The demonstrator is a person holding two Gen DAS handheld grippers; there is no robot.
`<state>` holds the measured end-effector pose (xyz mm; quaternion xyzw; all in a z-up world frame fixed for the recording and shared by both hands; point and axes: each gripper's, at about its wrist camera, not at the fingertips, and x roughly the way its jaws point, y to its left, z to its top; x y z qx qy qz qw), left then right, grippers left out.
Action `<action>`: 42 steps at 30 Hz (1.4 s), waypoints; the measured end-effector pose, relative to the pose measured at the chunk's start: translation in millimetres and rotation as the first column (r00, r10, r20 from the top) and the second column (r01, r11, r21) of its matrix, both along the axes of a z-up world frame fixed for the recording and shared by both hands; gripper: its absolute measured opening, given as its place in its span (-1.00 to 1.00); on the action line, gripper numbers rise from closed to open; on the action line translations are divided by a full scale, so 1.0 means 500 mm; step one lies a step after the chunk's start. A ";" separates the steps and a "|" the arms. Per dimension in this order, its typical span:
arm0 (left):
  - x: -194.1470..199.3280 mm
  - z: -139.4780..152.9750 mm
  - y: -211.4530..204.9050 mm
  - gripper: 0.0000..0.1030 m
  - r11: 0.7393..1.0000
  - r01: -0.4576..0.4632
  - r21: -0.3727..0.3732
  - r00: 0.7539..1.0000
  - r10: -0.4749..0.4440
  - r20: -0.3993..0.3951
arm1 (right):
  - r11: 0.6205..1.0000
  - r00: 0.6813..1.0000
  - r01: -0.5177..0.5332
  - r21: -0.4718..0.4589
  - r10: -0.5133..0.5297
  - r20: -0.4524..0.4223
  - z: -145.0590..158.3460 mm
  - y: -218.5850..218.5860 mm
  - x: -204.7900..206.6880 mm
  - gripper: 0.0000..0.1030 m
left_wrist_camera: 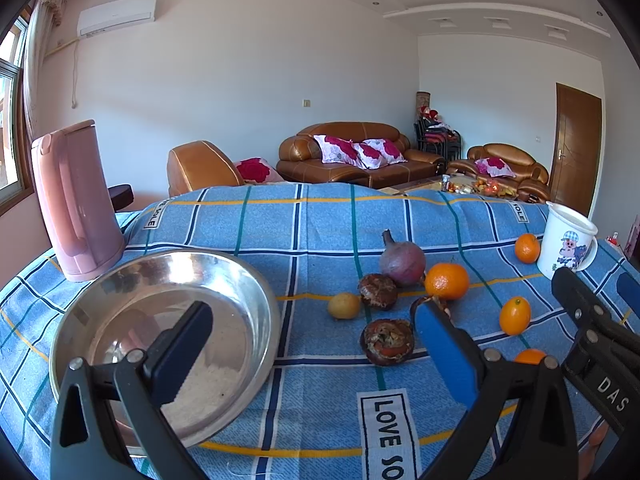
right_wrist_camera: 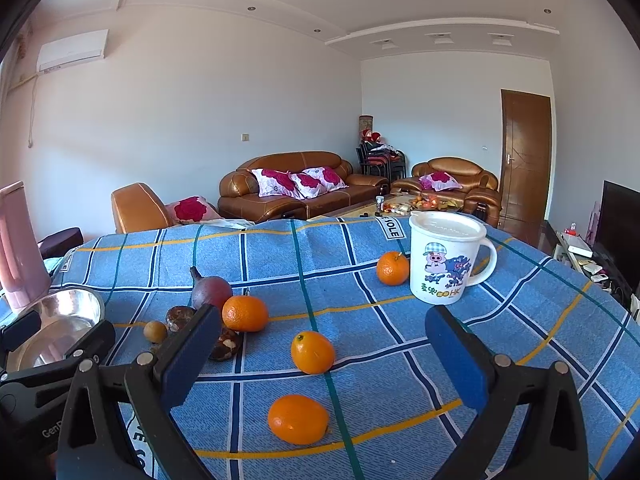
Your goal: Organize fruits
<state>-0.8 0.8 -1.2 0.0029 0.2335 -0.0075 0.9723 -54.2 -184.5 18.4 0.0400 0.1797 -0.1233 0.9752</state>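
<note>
Fruits lie loose on the blue checked cloth (left_wrist_camera: 320, 228): a purple pointed fruit (left_wrist_camera: 402, 262), a mandarin (left_wrist_camera: 446, 281), a small yellow fruit (left_wrist_camera: 344, 306), dark brown fruits (left_wrist_camera: 378, 291) (left_wrist_camera: 387, 342), and kumquats (left_wrist_camera: 515, 315) (right_wrist_camera: 312, 352) (right_wrist_camera: 298, 419). Another mandarin (right_wrist_camera: 393, 268) sits by the mug. An empty steel bowl (left_wrist_camera: 256, 288) stands at the left. My left gripper (left_wrist_camera: 312, 344) is open and empty, between the bowl and the fruits. My right gripper (right_wrist_camera: 324, 354) is open and empty, above the kumquats.
A pink kettle (left_wrist_camera: 76, 204) stands behind the bowl at the table's left. A white cartoon mug (right_wrist_camera: 442, 258) with a lid stands at the right. Brown sofas (left_wrist_camera: 352, 152) and a door (right_wrist_camera: 525, 160) lie beyond the table's far edge.
</note>
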 end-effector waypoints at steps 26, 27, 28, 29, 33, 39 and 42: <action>0.001 -0.003 -0.005 1.00 1.000 0.024 -0.002 1.000 -0.024 -0.020 | 1.000 1.000 0.007 0.017 -0.007 -0.015 -0.005 -0.006 0.006 0.98; 0.000 -0.003 -0.005 1.00 1.000 0.024 -0.002 1.000 -0.024 -0.020 | 1.000 1.000 0.007 0.017 -0.007 -0.016 -0.006 -0.006 0.006 0.98; 0.001 -0.003 -0.003 1.00 1.000 0.024 -0.002 1.000 -0.024 -0.019 | 1.000 1.000 0.007 0.018 -0.007 -0.015 -0.006 -0.006 0.005 0.98; 0.001 -0.003 -0.003 1.00 1.000 0.023 -0.002 1.000 -0.023 -0.018 | 1.000 1.000 0.007 0.018 -0.007 -0.014 -0.006 -0.006 0.005 0.98; 0.001 -0.003 -0.003 1.00 1.000 0.023 -0.003 1.000 -0.023 -0.020 | 1.000 1.000 0.006 0.017 -0.006 -0.015 -0.006 -0.006 0.006 0.98; 0.002 -0.004 -0.004 1.00 1.000 0.025 -0.003 0.999 -0.026 -0.022 | 1.000 1.000 0.007 0.024 -0.007 -0.019 -0.009 -0.008 0.005 0.98; 0.002 -0.004 -0.004 1.00 1.000 0.025 -0.003 0.999 -0.025 -0.021 | 1.000 1.000 0.008 0.026 -0.007 -0.022 -0.010 -0.008 0.006 0.98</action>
